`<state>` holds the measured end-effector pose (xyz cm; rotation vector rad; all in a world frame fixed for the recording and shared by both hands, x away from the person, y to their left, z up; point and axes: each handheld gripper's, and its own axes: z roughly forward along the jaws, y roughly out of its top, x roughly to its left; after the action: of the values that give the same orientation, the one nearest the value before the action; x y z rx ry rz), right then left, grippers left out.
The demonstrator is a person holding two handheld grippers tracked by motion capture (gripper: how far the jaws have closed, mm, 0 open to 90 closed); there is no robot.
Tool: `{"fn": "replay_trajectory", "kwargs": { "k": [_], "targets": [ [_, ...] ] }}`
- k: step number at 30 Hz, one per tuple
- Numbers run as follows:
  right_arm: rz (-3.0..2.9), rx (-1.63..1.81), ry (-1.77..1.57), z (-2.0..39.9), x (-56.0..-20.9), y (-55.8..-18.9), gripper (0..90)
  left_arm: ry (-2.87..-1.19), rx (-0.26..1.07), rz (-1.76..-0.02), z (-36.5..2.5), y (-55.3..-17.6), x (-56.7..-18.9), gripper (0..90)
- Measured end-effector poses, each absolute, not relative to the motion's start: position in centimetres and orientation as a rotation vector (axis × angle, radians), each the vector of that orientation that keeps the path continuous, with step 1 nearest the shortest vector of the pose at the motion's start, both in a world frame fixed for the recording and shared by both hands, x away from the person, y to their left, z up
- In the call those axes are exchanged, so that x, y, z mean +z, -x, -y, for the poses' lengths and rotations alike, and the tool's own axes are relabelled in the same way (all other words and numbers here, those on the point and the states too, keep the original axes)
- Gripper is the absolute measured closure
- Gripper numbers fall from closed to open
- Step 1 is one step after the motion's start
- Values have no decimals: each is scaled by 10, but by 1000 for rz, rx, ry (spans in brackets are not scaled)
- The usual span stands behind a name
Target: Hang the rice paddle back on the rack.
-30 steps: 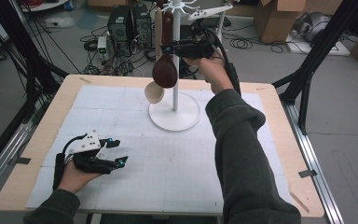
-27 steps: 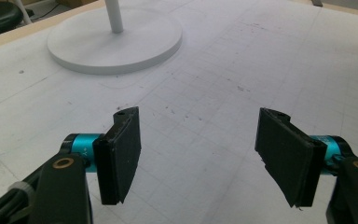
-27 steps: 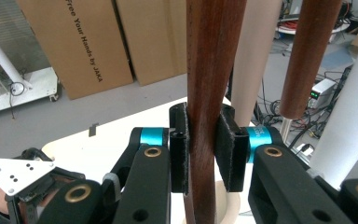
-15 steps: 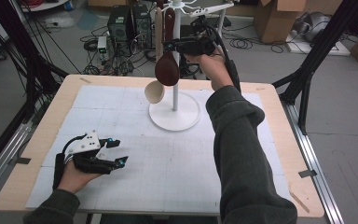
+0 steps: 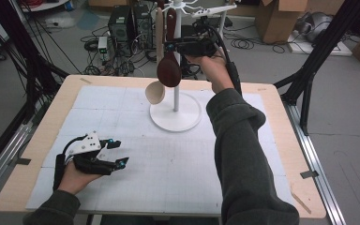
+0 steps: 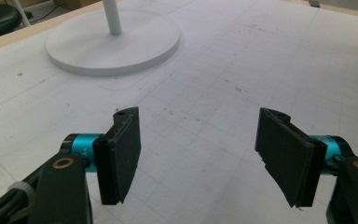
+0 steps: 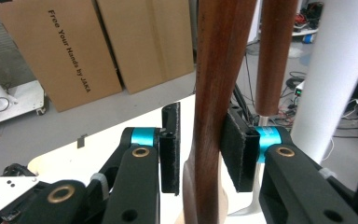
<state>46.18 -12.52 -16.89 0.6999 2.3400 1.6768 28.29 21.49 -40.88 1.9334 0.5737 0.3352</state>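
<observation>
R gripper [image 5: 171,47] is up at the white stand [image 5: 175,115], jaws around the handle of the dark spoon [image 5: 169,70], which hangs from the stand's top hooks with its bowl down, above the round base. In the right gripper view the dark handle [image 7: 216,107] stands upright between the pads: one pad has a clear gap to the wood, the other sits right by it, maybe touching, so no real pinch now. Jaws have just been opening w/ the handle between them; vs the frames a sec ago the spoon is in the same spot on the hook and the hand hasn't shifted. Read: spoon is hung and being let go, hang step looks basically done. Risk is small, a snag on the pad as the gripper backs off could swing it.

A 2nd, pale spoon [image 5: 155,91] hangs just beside the dark one, bowl lower, near the pole; its handle shows as the 2nd upright stick [image 7: 275,51] in the right gripper view.

L gripper [image 5: 115,152] rests on the white mat [image 5: 168,178] near the front left of the table [image 5: 272,101], well apart from the stand, same place as a sec ago. Its pads [image 6: 121,154] are spread wide, nothing between them, just mat and the stand base [image 6: 114,42] ahead
</observation>
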Motion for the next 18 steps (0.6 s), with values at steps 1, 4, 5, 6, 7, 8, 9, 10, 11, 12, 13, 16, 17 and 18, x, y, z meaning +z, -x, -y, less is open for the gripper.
{"fn": "replay_trajectory", "kwargs": {
  "k": [1, 4, 5, 6, 7, 8, 9, 10, 11, 12, 13, 16, 17, 18],
  "targets": [
    [-2336, 1681, -698, 126, -169, -462, 682, -1932, 333, -577, -215, -283, -409, 315],
    [-2324, 1694, -708, 131, -169, -460, 665, -1937, 329, -575, -215, -283, -409, 315],
    [-2321, 1698, -711, 133, -170, -459, 660, -1937, 329, -575, -215, -283, -409, 314],
    [-2317, 1700, -712, 134, -170, -459, 655, -1937, 329, -574, -215, -283, -409, 313],
    [-2313, 1704, -717, 136, -170, -458, 647, -1937, 329, -575, -215, -283, -409, 313],
    [-2306, 1709, -726, 138, -171, -457, 641, -1937, 327, -574, -215, -283, -409, 313],
    [-2304, 1709, -726, 140, -171, -457, 637, -1936, 324, -576, -215, -283, -409, 313],
    [-2297, 1714, -730, 142, -172, -456, 622, -1936, 324, -578, -214, -283, -409, 312],
    [-2291, 1715, -733, 144, -172, -455, 605, -1935, 323, -578, -214, -283, -409, 312],
    [-2286, 1717, -738, 146, -172, -454, 590, -1932, 324, -578, -214, -283, -409, 312],
    [-2281, 1722, -746, 149, -173, -452, 580, -1928, 322, -581, -214, -283, -409, 312],
    [-2279, 1727, -740, 155, -176, -449, 551, -1924, 322, -586, -215, -284, -409, 310],
    [-2275, 1733, -747, 158, -177, -448, 531, -1921, 322, -588, -215, -283, -409, 310],
    [-2269, 1733, -753, 161, -177, -447, 509, -1921, 319, -588, -215, -283, -409, 310]
  ]
}}
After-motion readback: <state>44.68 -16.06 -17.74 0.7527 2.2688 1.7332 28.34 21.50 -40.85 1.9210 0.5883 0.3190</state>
